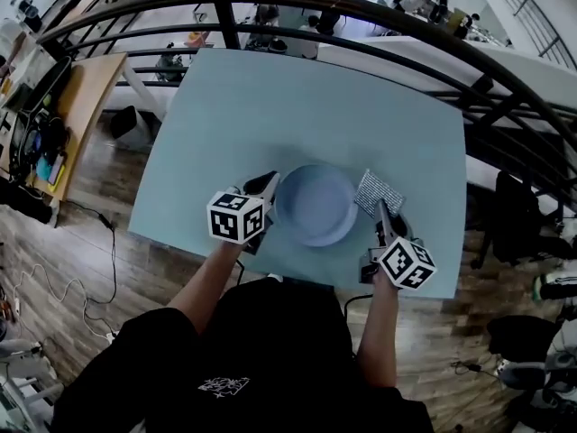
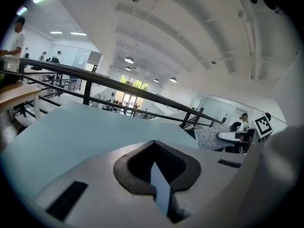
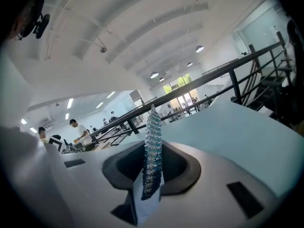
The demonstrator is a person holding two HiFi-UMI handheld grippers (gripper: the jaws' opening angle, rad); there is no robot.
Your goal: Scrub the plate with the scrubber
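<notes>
A round pale blue plate [image 1: 315,204] lies near the front edge of the light blue table [image 1: 306,106]. My left gripper [image 1: 270,186] is at the plate's left rim and is shut on it. In the left gripper view the thin plate edge [image 2: 160,186] stands pinched between the jaws. My right gripper [image 1: 380,209] is just right of the plate, shut on a silvery mesh scrubber [image 1: 379,190] that sticks up beside the plate's right rim. The right gripper view shows the scrubber [image 3: 152,148] edge-on between the jaws. The left gripper view also catches the scrubber [image 2: 211,137] at far right.
A dark curved railing [image 1: 361,12] runs behind and to the right of the table, with a lower floor beyond it. A wooden desk [image 1: 86,88] stands at far left and a black chair [image 1: 518,215] at right. The table's front edge [image 1: 297,269] is close to my body.
</notes>
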